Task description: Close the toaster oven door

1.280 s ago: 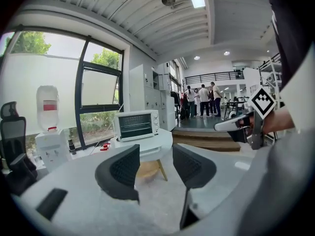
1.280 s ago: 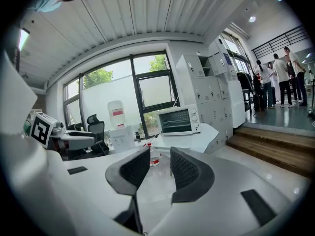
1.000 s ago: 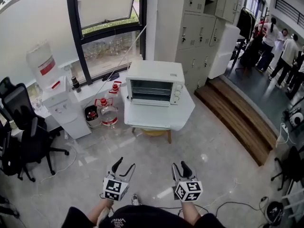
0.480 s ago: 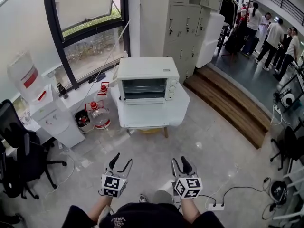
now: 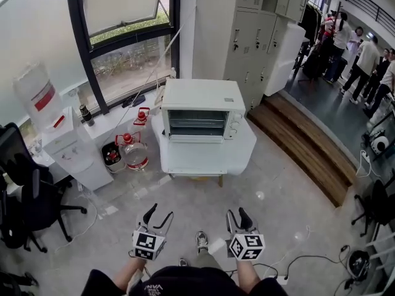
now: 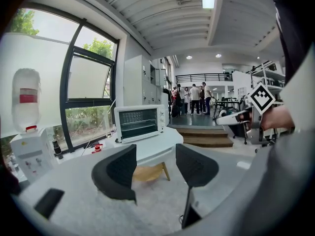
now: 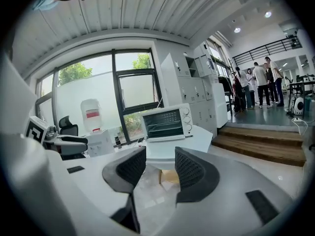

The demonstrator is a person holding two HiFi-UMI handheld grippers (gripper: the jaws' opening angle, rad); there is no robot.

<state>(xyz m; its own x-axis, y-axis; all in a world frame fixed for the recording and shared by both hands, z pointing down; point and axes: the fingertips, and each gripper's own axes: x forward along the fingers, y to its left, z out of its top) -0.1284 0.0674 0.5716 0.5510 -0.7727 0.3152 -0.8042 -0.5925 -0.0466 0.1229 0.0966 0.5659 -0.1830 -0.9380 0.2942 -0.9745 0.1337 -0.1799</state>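
A white toaster oven [image 5: 200,110] stands on a low white table [image 5: 207,156], well ahead of me across the floor. Its front shows a dark cavity with racks, and a pale panel juts out flat along the bottom front, apparently the door folded down. My left gripper [image 5: 158,217] and right gripper [image 5: 238,217] hang low near my body, far short of the table, both open and empty. The oven [image 6: 140,123] appears beyond the left gripper [image 6: 155,168] in the left gripper view. In the right gripper view the oven [image 7: 167,122] stands past the spread right gripper [image 7: 160,168].
A water dispenser [image 5: 49,116] and black office chairs [image 5: 24,190] stand at the left. Red-capped jugs [image 5: 133,150] sit beside the table. Grey lockers [image 5: 259,29] rise behind the oven. A wooden step [image 5: 308,147] runs at the right, with people [image 5: 364,60] beyond. Cables [image 5: 296,261] lie on the floor.
The head view swung left, then back right, so the oven sits near the centre again. A shoe now shows between the grippers. Both grippers stay low and open.
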